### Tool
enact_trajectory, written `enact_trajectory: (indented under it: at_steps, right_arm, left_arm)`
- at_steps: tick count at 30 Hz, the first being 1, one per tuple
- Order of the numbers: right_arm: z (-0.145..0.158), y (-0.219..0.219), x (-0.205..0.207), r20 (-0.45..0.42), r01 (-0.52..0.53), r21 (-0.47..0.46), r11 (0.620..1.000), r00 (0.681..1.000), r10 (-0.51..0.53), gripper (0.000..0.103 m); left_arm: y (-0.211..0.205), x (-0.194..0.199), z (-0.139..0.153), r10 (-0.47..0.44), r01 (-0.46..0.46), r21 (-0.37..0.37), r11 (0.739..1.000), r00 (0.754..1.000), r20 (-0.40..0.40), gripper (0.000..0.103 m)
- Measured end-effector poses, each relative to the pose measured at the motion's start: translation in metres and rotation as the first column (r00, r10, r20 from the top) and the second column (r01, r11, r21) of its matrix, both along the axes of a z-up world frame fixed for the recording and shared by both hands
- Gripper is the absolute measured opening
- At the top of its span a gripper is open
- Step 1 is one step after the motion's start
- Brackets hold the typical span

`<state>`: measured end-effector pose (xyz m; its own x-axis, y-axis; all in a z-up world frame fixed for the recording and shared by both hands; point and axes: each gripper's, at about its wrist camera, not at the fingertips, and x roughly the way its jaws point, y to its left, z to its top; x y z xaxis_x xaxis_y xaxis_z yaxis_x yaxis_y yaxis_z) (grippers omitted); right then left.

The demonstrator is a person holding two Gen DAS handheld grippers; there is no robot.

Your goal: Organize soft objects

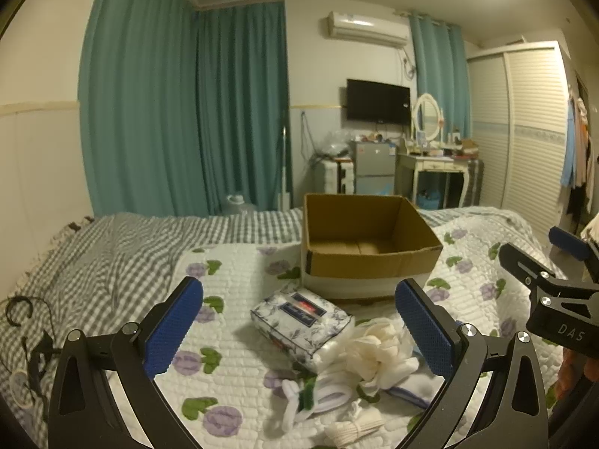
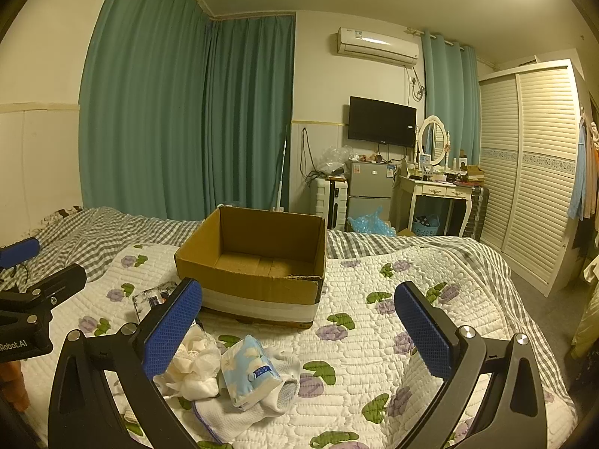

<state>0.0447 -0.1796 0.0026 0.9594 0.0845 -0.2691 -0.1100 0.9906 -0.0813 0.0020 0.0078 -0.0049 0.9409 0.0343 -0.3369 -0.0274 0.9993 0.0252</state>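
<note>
An empty open cardboard box (image 1: 359, 262) (image 2: 258, 280) stands on the flowered quilt. In front of it lies a pile of soft things: a floral tissue pack (image 1: 301, 320), a cream bath pouf (image 1: 378, 351) (image 2: 194, 366), white socks (image 1: 299, 404) (image 2: 269, 396), a coil of white cord (image 1: 355, 430) and a blue flowered tissue pack (image 2: 249, 374). My left gripper (image 1: 299, 329) is open above the pile, holding nothing. My right gripper (image 2: 299, 329) is open and empty, right of the pile. Each gripper shows at the other view's edge.
The bed has a grey checked sheet (image 1: 93, 262) at left with black cables (image 1: 30, 336) on it. Beyond the bed stand teal curtains, a small fridge (image 2: 368, 191), a dressing table (image 2: 438, 191) and a louvred wardrobe (image 2: 531, 172).
</note>
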Motion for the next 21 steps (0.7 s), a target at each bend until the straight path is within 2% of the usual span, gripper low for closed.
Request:
enact_trajectory:
  at_steps: [21]
  right_arm:
    - [-0.0019,0.0010,0.0027,-0.013,-0.005,-0.005,1.000,1.000,0.005,0.103]
  left_arm:
    - [0.0005,-0.0015,0.0006,-0.002,0.002,-0.008,1.000,1.000,-0.002,0.103]
